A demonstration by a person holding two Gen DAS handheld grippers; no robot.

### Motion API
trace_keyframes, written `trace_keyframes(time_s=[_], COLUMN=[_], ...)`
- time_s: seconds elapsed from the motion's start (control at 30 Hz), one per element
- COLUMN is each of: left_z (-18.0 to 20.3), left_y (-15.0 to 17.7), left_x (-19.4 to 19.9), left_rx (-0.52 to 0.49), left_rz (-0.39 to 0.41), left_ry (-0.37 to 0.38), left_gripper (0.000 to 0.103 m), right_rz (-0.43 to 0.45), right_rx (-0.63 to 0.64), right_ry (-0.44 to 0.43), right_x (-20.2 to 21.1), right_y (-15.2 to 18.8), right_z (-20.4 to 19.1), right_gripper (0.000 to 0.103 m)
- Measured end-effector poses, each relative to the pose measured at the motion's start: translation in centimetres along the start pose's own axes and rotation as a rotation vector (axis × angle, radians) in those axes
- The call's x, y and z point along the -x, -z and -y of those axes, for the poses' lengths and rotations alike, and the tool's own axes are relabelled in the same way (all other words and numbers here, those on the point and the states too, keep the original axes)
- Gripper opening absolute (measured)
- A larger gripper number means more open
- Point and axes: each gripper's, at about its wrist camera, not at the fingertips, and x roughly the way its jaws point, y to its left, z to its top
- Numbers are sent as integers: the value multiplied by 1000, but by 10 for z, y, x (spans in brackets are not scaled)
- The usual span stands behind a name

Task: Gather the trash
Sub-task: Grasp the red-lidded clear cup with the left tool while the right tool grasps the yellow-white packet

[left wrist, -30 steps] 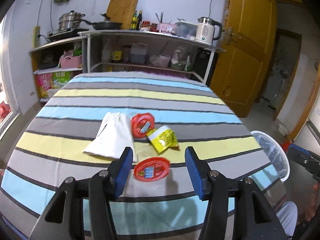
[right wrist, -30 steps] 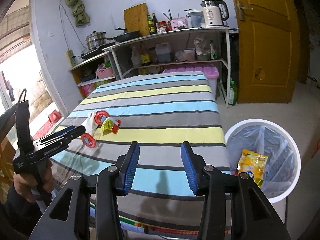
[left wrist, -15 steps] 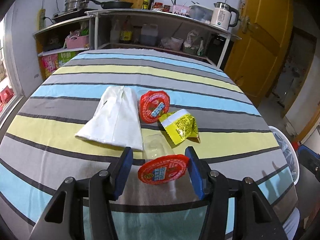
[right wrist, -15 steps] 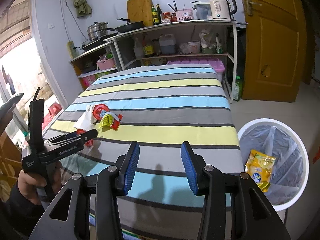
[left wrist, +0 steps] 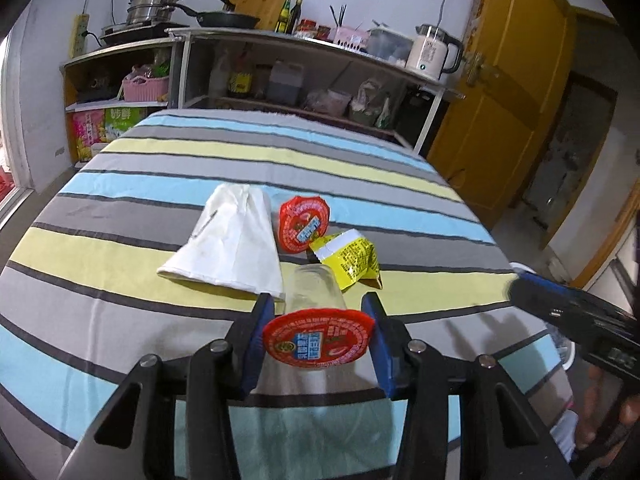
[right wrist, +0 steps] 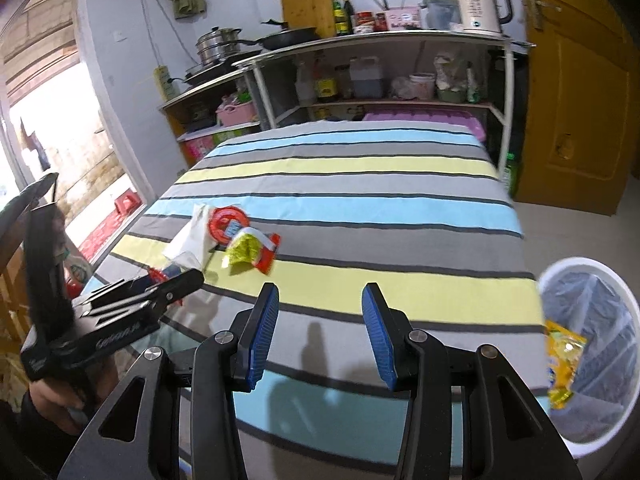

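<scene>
A clear plastic cup with a red foil lid (left wrist: 318,340) lies on its side on the striped tablecloth (left wrist: 120,184). My left gripper (left wrist: 320,340) is open with its blue pads on either side of the lid. Beyond it lie a second red-lidded cup (left wrist: 304,228), a yellow snack wrapper (left wrist: 350,258) and a white paper bag (left wrist: 230,248). My right gripper (right wrist: 320,336) is open and empty above the table's near right part. The white trash bin (right wrist: 592,344) with a liner holds a yellow wrapper (right wrist: 564,360).
Metal shelves (left wrist: 304,76) with pots, bottles and a kettle (left wrist: 434,54) stand behind the table. A yellow door (left wrist: 508,92) is at the right. The bin stands on the floor off the table's right edge. The right gripper shows at the left wrist view's right edge (left wrist: 576,316).
My left gripper has moved forward and down, so the near red-lidded cup now sits between its pads. My right gripper has shifted slightly and stays open.
</scene>
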Motion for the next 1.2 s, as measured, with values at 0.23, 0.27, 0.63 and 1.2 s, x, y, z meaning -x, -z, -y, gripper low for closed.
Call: trace_keyframes(time_s=[0.23, 0.27, 0.63, 1.2], left_z=[-17, -20, -43, -40], left_y=[-4, -4, -5, -1], left_x=[20, 21, 23, 23], left_rx=[22, 28, 73, 64], left_rz=[58, 64, 88, 76], left_ry=[25, 28, 42, 56], left_gripper=[47, 47, 47, 47], right_rz=[-48, -59, -158, -153], right_rx=[64, 77, 133, 87], right_ry=[-64, -65, -50, -30], right_x=[-43, -50, -112, -101], right_y=[-16, -18, -29, -28], right_z=[-33, -38, -61, -55], right_gripper=[56, 56, 57, 33])
